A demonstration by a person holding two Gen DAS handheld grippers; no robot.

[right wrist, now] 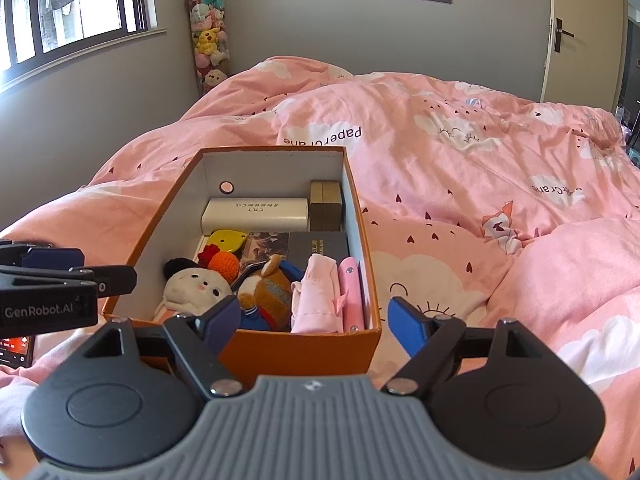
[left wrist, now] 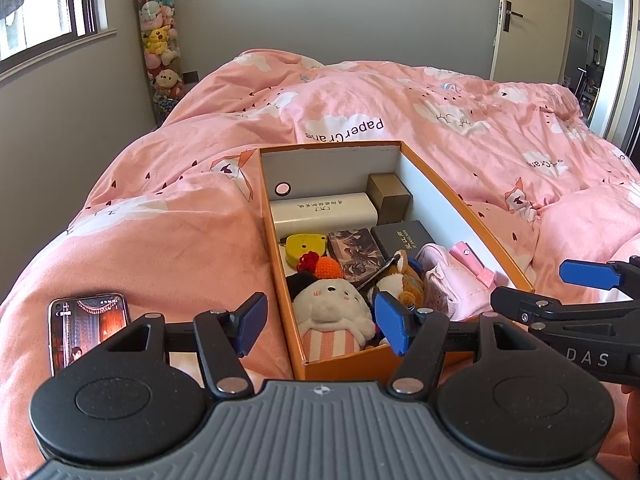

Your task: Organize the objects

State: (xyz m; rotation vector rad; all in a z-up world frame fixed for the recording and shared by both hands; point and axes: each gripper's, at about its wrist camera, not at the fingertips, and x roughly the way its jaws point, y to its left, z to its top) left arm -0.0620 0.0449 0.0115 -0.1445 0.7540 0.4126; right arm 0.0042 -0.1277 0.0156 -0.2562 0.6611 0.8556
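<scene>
My left tongs [left wrist: 320, 328] stand open and empty, straddling the near left corner of the box [left wrist: 340, 364]. My right tongs [right wrist: 312, 326] are likewise open and empty, straddling its near right corner. The box lies dead ahead of both on the bed [left wrist: 160, 240], long axis running away from me, already packed with toys and cases. The phone [left wrist: 86, 328] lies outside it, just left of my left tongs, lengthwise the same way; I judge the left the nearer.
</scene>
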